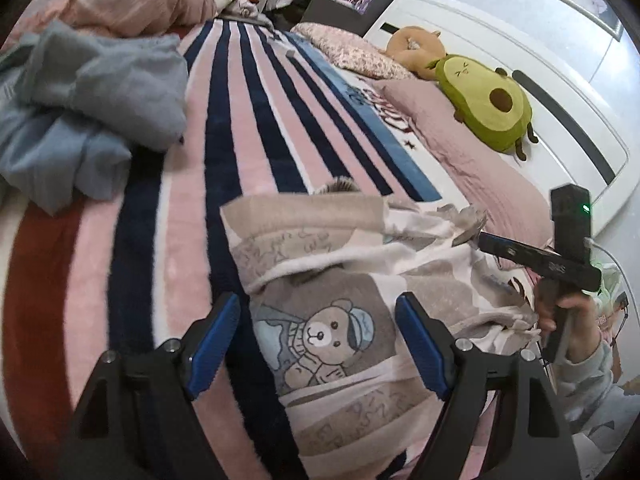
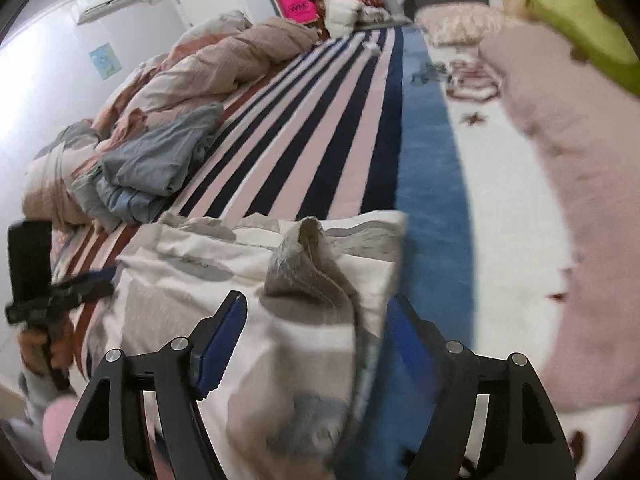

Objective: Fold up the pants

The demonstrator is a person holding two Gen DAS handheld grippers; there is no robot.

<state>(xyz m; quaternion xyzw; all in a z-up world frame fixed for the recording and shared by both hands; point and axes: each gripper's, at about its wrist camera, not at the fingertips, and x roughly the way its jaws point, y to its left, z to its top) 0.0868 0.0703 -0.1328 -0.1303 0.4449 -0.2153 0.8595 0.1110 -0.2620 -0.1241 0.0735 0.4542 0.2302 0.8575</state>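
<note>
The bear-print pyjama pants (image 1: pixel 332 292) are lying on the striped blanket (image 1: pixel 248 128) of the bed, close to its near edge, and they are looking partly folded: the cloth is doubled over in layers, with a ridge of fabric standing up in the middle, so I am judging that a first fold is done and the final flattening and one more fold are still waiting. The left gripper (image 1: pixel 318 340) is hovering low over the bear picture with its blue fingers (image 1: pixel 214 344) spread wide and holding nothing. The right gripper (image 2: pixel 316 356) is also hovering over the pants (image 2: pixel 256 280), its fingers (image 2: pixel 220 344) spread on both sides of the raised ridge; the view is blurred, so I cannot tell if they are touching the cloth. There is free blanket beyond the pants toward the far edge of the bed. A pile of blue-grey clothes (image 1: pixel 88 112) is occupying the left side, and the pink pillow (image 1: pixel 472 136) with the avocado plush toy (image 1: pixel 484 100) is limiting the room on the right, near the headboard (image 1: pixel 520 48).
</note>
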